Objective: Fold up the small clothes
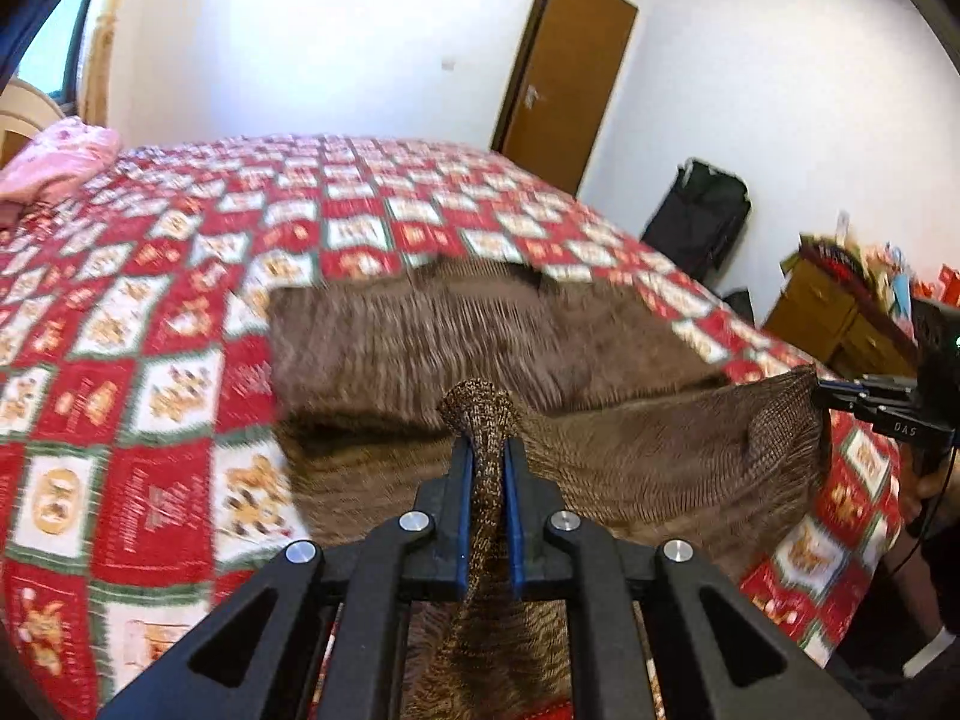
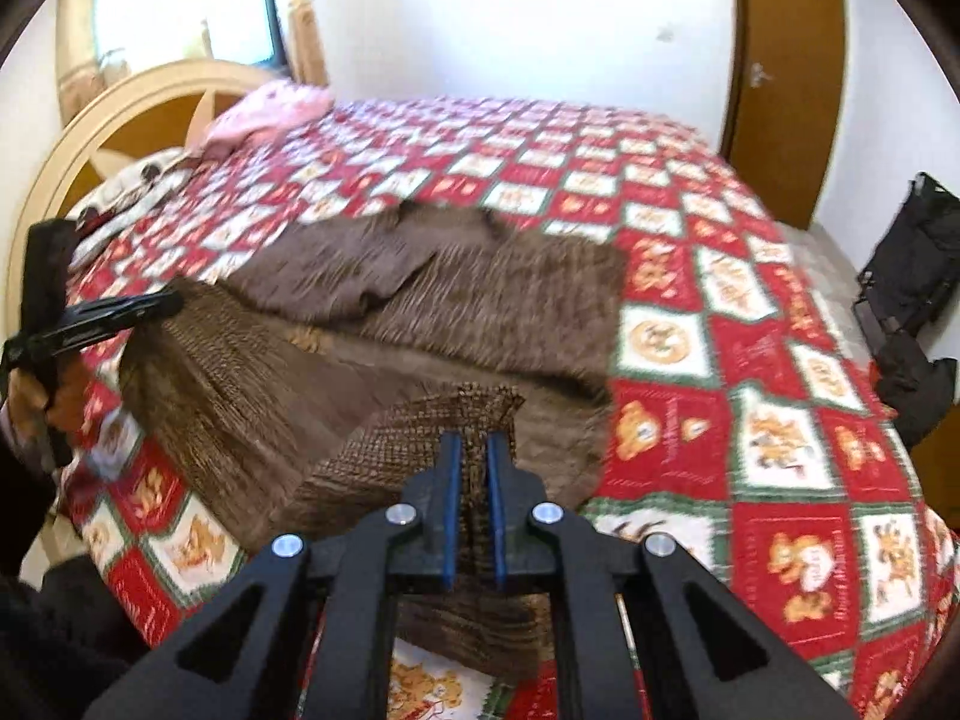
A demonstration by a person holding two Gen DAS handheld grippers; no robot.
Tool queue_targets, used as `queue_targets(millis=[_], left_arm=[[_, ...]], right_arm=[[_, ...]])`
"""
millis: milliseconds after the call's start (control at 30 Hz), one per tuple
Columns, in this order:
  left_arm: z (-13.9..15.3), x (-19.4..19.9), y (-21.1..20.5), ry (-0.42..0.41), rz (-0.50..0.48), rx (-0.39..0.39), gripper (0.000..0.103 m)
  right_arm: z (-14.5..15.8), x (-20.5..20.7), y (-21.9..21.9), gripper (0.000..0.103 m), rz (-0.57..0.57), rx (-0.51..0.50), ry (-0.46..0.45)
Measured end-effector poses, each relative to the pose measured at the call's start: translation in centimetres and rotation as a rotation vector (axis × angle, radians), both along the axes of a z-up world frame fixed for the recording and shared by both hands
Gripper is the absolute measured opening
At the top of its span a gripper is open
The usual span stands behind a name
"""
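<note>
A brown knitted garment [image 1: 480, 336] [image 2: 456, 306] lies spread on a bed with a red, white and green patterned quilt [image 1: 150, 312] [image 2: 750, 360]. My left gripper [image 1: 487, 450] is shut on a bunched near corner of the garment, which rises between its blue pads. My right gripper [image 2: 474, 450] is shut on the other near corner, a fold of knit sticking up past the fingertips. Each gripper shows in the other's view, the right gripper [image 1: 825, 393] at the right edge, the left gripper [image 2: 171, 300] at the left edge. The lifted near hem sags between them.
A pink pillow [image 1: 60, 162] [image 2: 270, 111] lies by the curved headboard [image 2: 120, 120]. A brown door [image 1: 564, 72] stands behind the bed. A black bag [image 1: 699, 222] [image 2: 912, 252] and a cluttered wooden dresser [image 1: 840, 312] sit to the right of the bed.
</note>
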State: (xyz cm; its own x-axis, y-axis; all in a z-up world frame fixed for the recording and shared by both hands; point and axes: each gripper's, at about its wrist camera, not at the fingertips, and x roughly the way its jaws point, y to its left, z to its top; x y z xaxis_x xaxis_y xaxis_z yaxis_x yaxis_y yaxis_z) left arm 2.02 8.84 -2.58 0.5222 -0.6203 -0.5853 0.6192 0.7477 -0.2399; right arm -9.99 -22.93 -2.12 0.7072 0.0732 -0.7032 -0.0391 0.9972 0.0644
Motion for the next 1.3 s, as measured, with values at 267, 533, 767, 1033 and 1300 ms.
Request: queue_targets(millis=[267,533,767,1033,1300], left_arm=[[2.0,0.9,1.6,-0.072,0.107,-0.042,0.009],[2.4,2.5,0.6,-0.097,0.138,-0.029,0.009],[3.9,6.2,0.6,-0.108,0.21,-0.036,0.009],[3.7,13.4,-1.0,-0.082,0.289,-0.002,0.009],[-1.9,20.4,-4.4,-0.006,0.358,0.093,0.009]], right_arm=[[1.3,0.6,-1.6,0.01,-0.119,0.006,-0.071],[2.9,3.3,-0.1,0.01,-0.089,-0.121,-0.098],[5.0,7.7,-0.7,0.01,-0.065,-0.145,-0.131],[5.4,16.2,-3.2,0.01,-0.099,-0.102,-0.133],[-1.4,23.9,-6.1,0.01,-0.213,-0.082,-0.041]])
